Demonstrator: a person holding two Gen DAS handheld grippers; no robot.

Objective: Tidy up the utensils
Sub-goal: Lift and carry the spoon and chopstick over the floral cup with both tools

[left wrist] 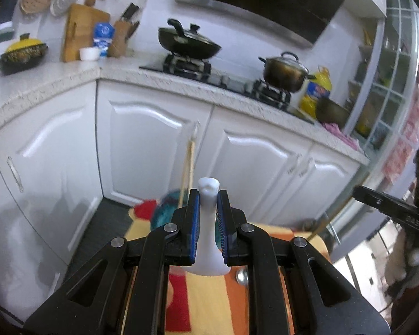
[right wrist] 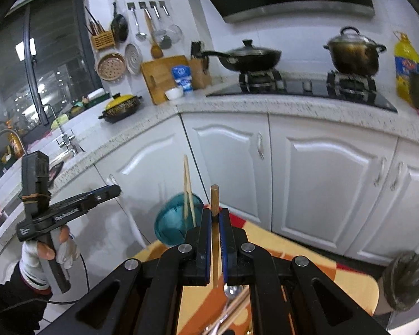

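White plastic is clamped between the blue-padded fingers of the left gripper: a pale spoon handle is held upright, its tip rising above the pads and its wider base spreading out below them. Writing is seen on the blue packet by the cutting board and on the yellow oil bottle beside the stove, but none of it can be read; white lettering on the left gripper's body, seen from the right wrist, is likewise too small to make out. A wooden-handled utensil is gripped by the right gripper, the fingers closed tightly on its thin shaft, with the rounded wooden end standing above them. Just beyond both grippers a teal cup is placed on the orange-and-yellow patterned surface, and a pair of chopsticks is stood in it, leaning slightly. Below the right gripper, a metal spoon and further wooden sticks are laid loose on that surface.
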